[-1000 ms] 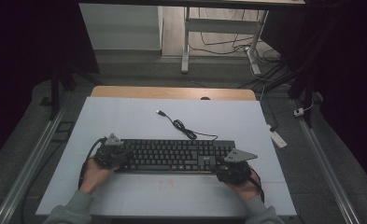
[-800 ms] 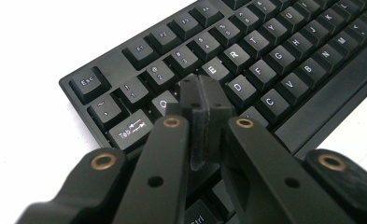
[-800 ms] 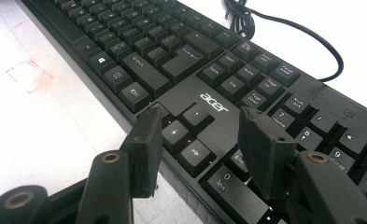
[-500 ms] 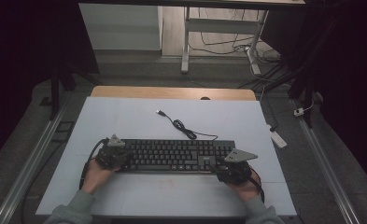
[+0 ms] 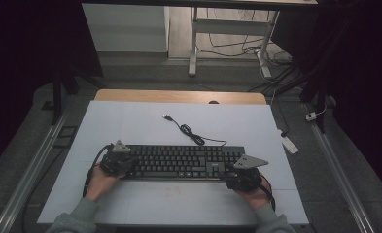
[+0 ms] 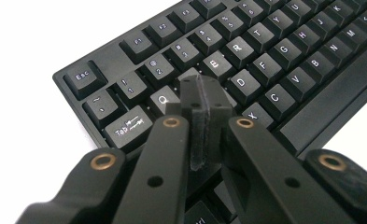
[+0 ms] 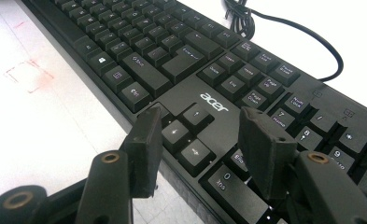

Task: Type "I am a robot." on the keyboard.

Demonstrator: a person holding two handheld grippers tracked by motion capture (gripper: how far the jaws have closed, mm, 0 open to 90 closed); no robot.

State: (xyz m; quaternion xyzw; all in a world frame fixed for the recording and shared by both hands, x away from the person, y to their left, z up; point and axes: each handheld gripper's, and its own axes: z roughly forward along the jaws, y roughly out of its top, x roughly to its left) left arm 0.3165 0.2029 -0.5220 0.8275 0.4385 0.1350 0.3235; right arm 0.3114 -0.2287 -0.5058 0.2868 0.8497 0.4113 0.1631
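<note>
White tabletop (image 5: pixel 130 126) under dim room light, dark floor and desk legs behind. Black Acer keyboard (image 5: pixel 183 161) lies flat near the person's edge of the table, long side across, its cable (image 5: pixel 188 132) trailing away toward the far side and ending in a loose USB plug (image 5: pixel 167 117). Left gripper (image 6: pixel 205 100) sits over the keyboard's left end, jaws pressed together with nothing between them, closed tips poised as one blunt point just above or on the keys around Q, W and A; contact can't be confirmed. Right gripper (image 7: pixel 200 140) hovers at the right end, jaws spread, straddling the arrow-key cluster (image 7: pixel 186 133), pads not touching anything visible. Step in hand looks like key pressing or poking with the left tips while the right waits. To do it well: keep the left jaws closed so the tip stays narrow, come straight down on one keycap centre, avoid clipping neighbours, press lightly so the board doesn't slide; right gripper could steady the board's front edge if it shifts. Keyboard look: full-size, matte black, low-profile caps with white legends, numpad at right, silver acer logo above the arrows. Faint red marks (image 7: pixel 29 74) on the table beside it.
</note>
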